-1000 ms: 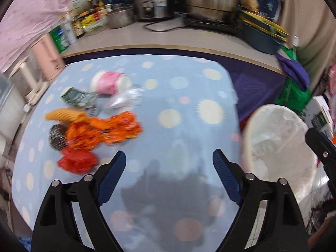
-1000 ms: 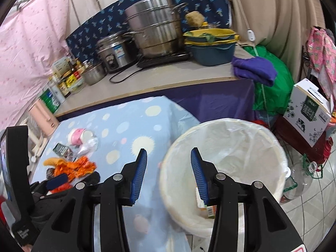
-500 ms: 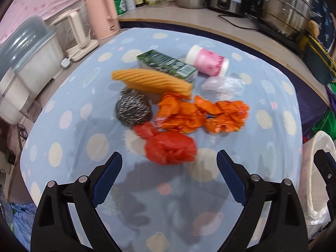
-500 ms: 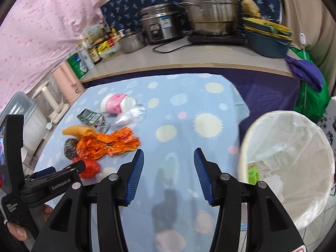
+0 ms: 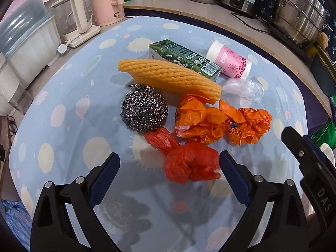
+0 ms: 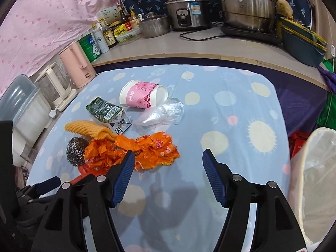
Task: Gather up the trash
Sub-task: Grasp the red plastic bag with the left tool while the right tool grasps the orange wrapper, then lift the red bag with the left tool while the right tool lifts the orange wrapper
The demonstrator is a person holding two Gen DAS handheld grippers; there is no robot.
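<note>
A pile of trash lies on the dotted blue tablecloth [image 5: 63, 109]: a red crumpled bag [image 5: 189, 163], orange wrappers [image 5: 220, 121], a steel scourer [image 5: 145, 110], a yellow foam net [image 5: 170, 77], a green carton [image 5: 184, 57], a pink paper cup [image 5: 229, 62] and clear plastic [image 5: 243, 88]. My left gripper [image 5: 169, 156] hovers over the red bag, its jaws wide and still opening, pads clear of it. My right gripper [image 6: 168, 153] is opening too, holding nothing, with the orange wrappers [image 6: 147, 151] just past its left fingertip. The lined trash bin [image 6: 315, 168] stands off the table's right edge.
A kettle [image 5: 73, 21], a pink jug [image 5: 105, 2] and a lidded plastic box [image 5: 23, 48] line the table's left side. The counter behind holds bottles, a rice cooker [image 6: 187, 10] and large steel pots [image 6: 247, 6]. The left gripper's body [image 6: 42, 187] shows at the right view's lower left.
Both views swung from the bin side toward the trash pile and dropped closer to the table. The red bag now sits at the left fingertips. The right jaws have widened.
</note>
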